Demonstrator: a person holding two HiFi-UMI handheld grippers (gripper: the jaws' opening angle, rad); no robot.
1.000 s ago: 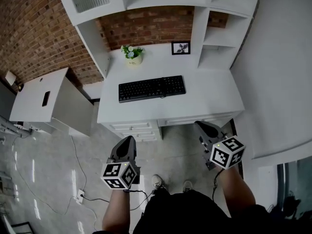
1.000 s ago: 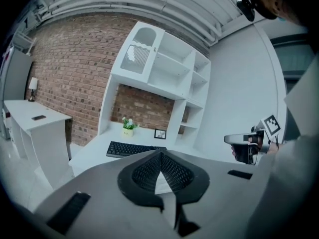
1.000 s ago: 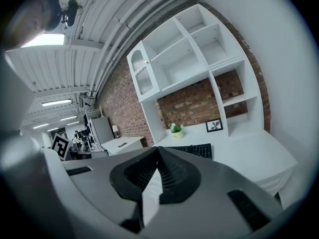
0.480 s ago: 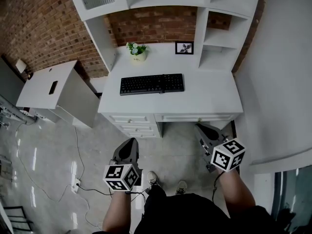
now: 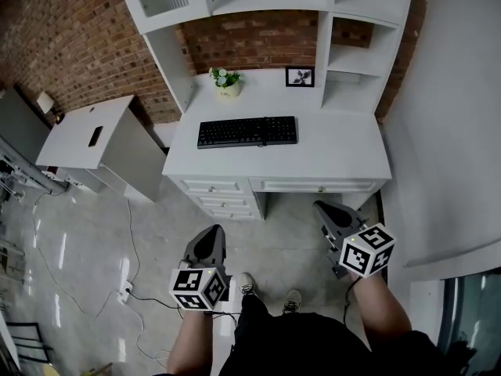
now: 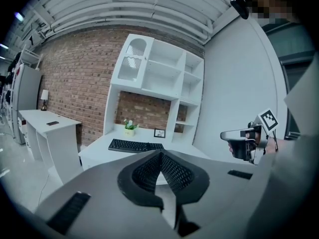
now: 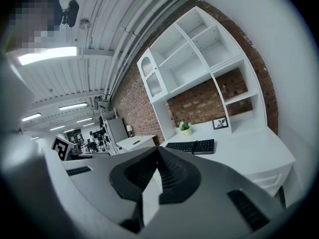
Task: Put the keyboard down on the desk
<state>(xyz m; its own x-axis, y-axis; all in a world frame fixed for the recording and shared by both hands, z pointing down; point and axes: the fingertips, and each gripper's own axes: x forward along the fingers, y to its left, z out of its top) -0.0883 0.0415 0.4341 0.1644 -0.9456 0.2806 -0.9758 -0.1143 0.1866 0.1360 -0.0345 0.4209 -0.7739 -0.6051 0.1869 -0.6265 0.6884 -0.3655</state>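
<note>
A black keyboard [image 5: 247, 131] lies flat on the white desk [image 5: 344, 159], left of the desk's middle; it also shows far ahead as the keyboard [image 6: 135, 146] in the left gripper view and the keyboard [image 7: 192, 146] in the right gripper view. My left gripper [image 5: 210, 237] hangs over the floor well in front of the desk, jaws shut and empty. My right gripper [image 5: 324, 208] is near the desk's front right corner, also shut with nothing in it. Neither touches the keyboard.
A small potted plant [image 5: 226, 82] and a framed picture [image 5: 300, 76] stand at the desk's back under white shelves [image 5: 344, 69]. A second white table [image 5: 90, 135] stands at the left. Cables [image 5: 129, 288] trail on the glossy floor. My feet [image 5: 270, 292] are between the grippers.
Both grippers and I have backed away from the desk, which now sits farther up in the head view. The keyboard has not moved on the desk.
</note>
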